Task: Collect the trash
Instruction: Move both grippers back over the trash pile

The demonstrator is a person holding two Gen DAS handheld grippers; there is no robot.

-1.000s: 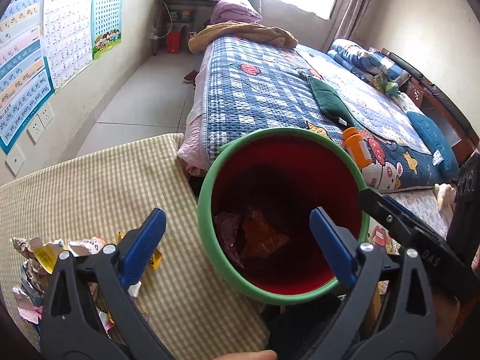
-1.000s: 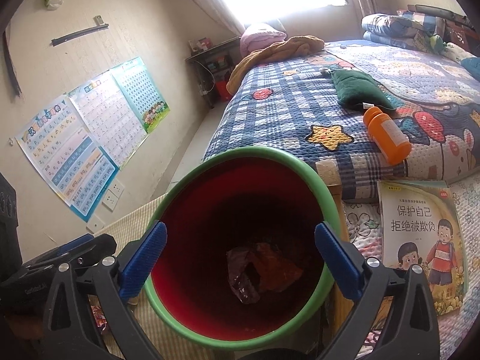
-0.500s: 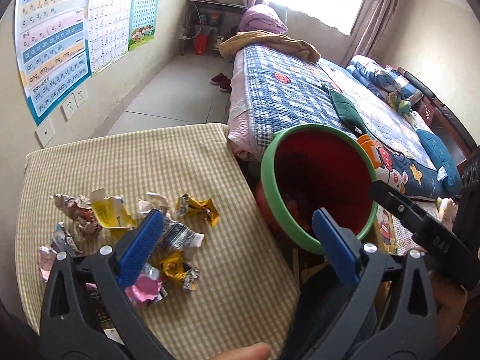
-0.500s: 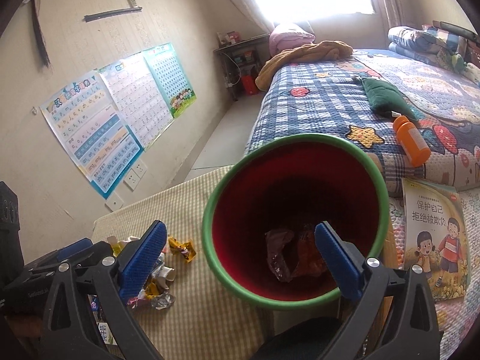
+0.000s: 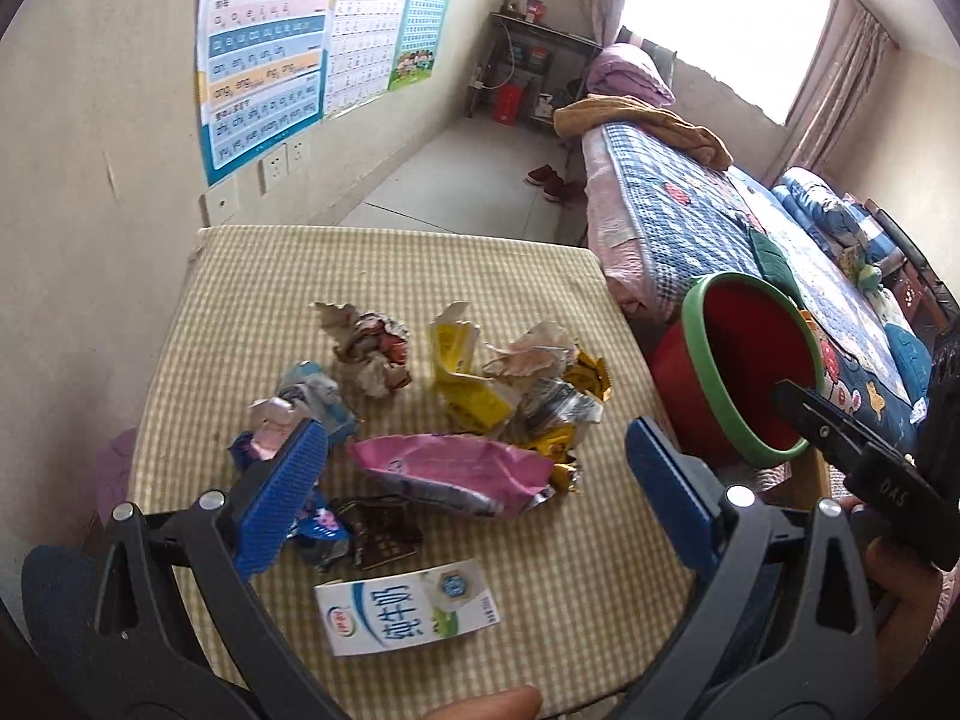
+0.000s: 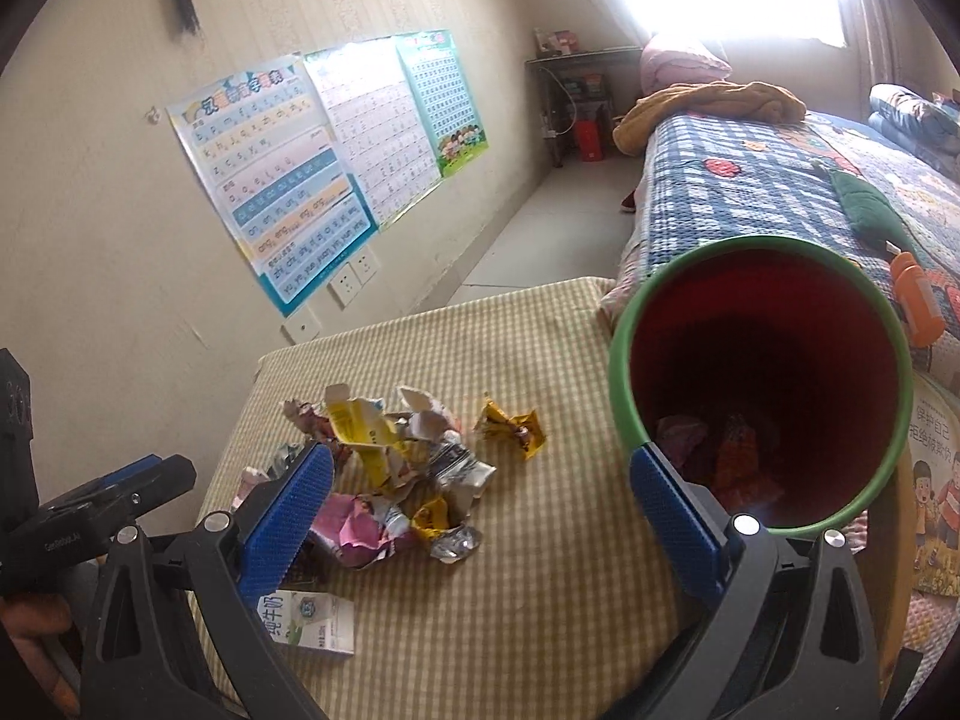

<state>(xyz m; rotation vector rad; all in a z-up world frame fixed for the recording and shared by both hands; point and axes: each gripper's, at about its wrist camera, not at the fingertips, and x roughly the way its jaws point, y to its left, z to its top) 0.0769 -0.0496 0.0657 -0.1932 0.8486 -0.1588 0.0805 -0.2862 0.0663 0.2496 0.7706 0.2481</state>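
A pile of crumpled wrappers lies on the checked tablecloth (image 5: 396,276): a pink packet (image 5: 450,471), a yellow wrapper (image 5: 465,387), a crumpled paper ball (image 5: 369,351) and a flat milk carton (image 5: 408,609). The pile also shows in the right wrist view (image 6: 390,468), with the carton (image 6: 309,621). A red bin with a green rim (image 5: 750,372) stands off the table's right edge and holds some wrappers (image 6: 720,456). My left gripper (image 5: 474,498) is open and empty above the pile. My right gripper (image 6: 480,498) is open and empty between pile and bin.
A bed with a blue checked quilt (image 5: 678,210) stands beyond the bin, with an orange bottle (image 6: 915,300) on it. A picture book (image 6: 933,480) lies right of the bin. Wall posters (image 5: 270,42) hang on the left wall beside the table.
Both grippers have swung left from over the bin to over the table. The trash pile has come into full view. Both stay open and empty.
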